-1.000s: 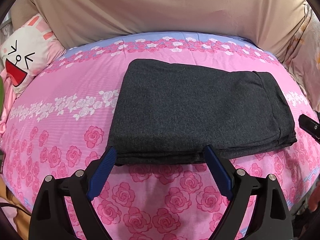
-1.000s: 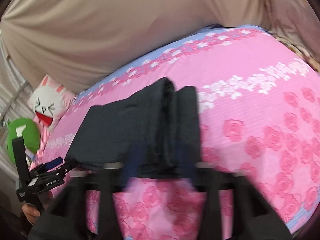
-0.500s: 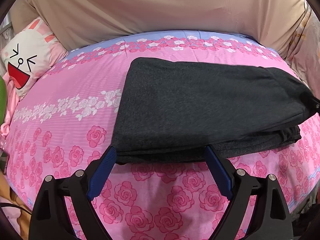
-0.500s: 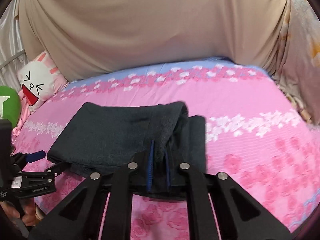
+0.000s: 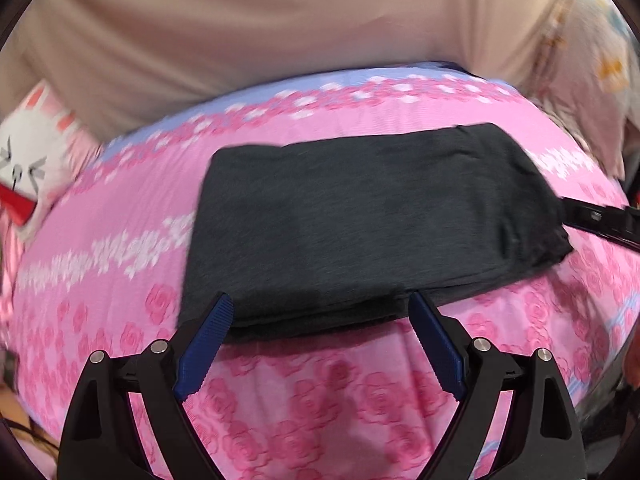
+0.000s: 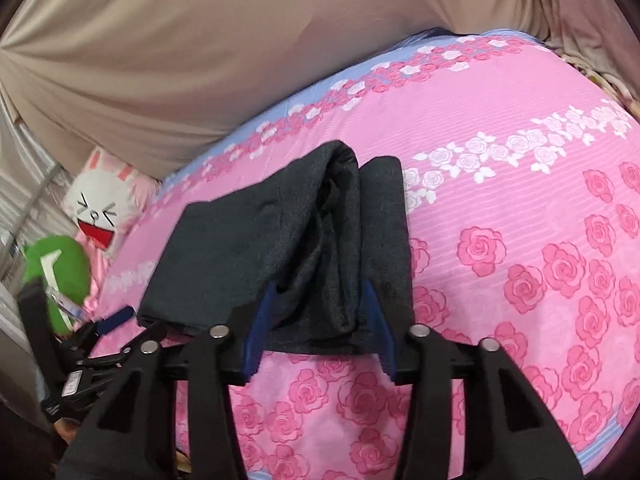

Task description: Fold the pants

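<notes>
Folded dark grey pants [image 5: 372,216] lie on the pink rose bedsheet [image 5: 320,400]. My left gripper [image 5: 320,312] is open, its blue fingertips at the pants' near edge and touching no cloth. In the right wrist view the pants [image 6: 256,248] run away to the left, and their bunched near end lies between the blue pads of my right gripper [image 6: 318,316]. Its jaws are opening and the pads do not press the cloth. The right gripper's black finger [image 5: 600,220] shows at the pants' right end. The left gripper [image 6: 128,326] shows low on the left.
A white bunny cushion [image 6: 104,204] and a green plush [image 6: 60,264] sit at the bed's left end. A beige drape [image 5: 280,20] hangs behind the bed, with a floral cloth [image 5: 592,60] at the right. Bare sheet [image 6: 520,200] spreads right of the pants.
The right gripper went from open to shut on the pants' end, and its jaws have now parted again. The lifted top layer has dropped back. The left gripper shifted slightly and stayed open.
</notes>
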{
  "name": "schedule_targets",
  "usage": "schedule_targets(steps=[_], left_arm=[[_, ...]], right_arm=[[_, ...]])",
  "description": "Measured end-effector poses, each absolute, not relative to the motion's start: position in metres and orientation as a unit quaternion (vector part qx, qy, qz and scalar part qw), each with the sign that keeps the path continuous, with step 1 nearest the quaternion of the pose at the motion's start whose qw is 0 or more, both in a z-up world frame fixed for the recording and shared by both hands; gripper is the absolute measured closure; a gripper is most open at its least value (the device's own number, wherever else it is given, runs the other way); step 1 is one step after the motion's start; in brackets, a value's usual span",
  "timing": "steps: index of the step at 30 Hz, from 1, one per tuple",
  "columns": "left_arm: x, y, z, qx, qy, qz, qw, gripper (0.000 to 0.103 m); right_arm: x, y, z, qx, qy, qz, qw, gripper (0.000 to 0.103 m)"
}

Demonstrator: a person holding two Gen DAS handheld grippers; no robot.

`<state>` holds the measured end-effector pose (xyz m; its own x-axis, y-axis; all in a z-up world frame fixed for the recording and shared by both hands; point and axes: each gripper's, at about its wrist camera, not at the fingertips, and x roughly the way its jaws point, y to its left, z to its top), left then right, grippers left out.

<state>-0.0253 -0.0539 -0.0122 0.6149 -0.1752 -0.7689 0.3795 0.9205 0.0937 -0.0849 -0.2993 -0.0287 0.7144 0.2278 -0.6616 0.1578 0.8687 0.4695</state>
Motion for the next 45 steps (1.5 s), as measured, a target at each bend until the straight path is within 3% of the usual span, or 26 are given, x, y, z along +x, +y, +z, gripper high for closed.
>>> schedule_targets(steps=[5,12,13,15,16,27,28,29,31,34,36,37,45], left_arm=[[-0.027,-0.074,-0.013,0.144,0.408,-0.155,0.888,0.016],[-0.023,-0.076,-0.018,0.143,0.42,-0.142,0.885,0.016],[-0.023,-0.076,-0.018,0.143,0.42,-0.14,0.885,0.016],[-0.023,-0.076,-0.019,0.144,0.421,-0.138,0.885,0.016],[-0.023,-0.076,-0.019,0.146,0.421,-0.138,0.884,0.016],[-0.011,-0.11,0.0,0.143,0.381,-0.216,0.888,0.016],[-0.005,-0.12,-0.003,0.144,0.378,-0.233,0.884,0.027],[0.003,-0.127,-0.008,0.14,0.384,-0.243,0.88,0.058],[0.021,-0.138,-0.023,0.118,0.43,-0.267,0.854,0.095],[0.038,-0.138,-0.029,0.086,0.44,-0.268,0.852,0.099],[0.042,-0.133,-0.02,0.074,0.43,-0.264,0.86,0.1],[0.043,-0.126,-0.01,0.06,0.419,-0.265,0.866,0.1],[0.05,-0.112,0.033,0.034,0.376,-0.254,0.89,0.1]], right_arm=[[-0.091,-0.29,-0.016,0.245,0.353,0.021,0.903,0.058],[-0.071,-0.262,-0.031,0.203,0.382,0.034,0.901,0.059],[-0.069,-0.259,-0.033,0.193,0.382,0.028,0.903,0.06],[-0.067,-0.255,-0.031,0.179,0.382,0.022,0.907,0.083],[-0.067,-0.254,-0.028,0.178,0.376,0.024,0.909,0.09],[-0.036,-0.266,0.031,0.232,0.322,0.135,0.908,0.095],[-0.032,-0.266,0.032,0.235,0.323,0.14,0.906,0.095],[-0.028,-0.267,0.032,0.241,0.324,0.148,0.903,0.095],[-0.025,-0.268,0.031,0.243,0.324,0.15,0.902,0.096],[-0.035,-0.273,0.032,0.213,0.322,0.105,0.917,0.091],[-0.047,-0.279,0.028,0.179,0.325,0.052,0.927,0.071],[-0.049,-0.281,0.024,0.166,0.332,0.038,0.928,0.067],[-0.01,-0.268,-0.027,0.14,0.402,0.05,0.904,0.066]])
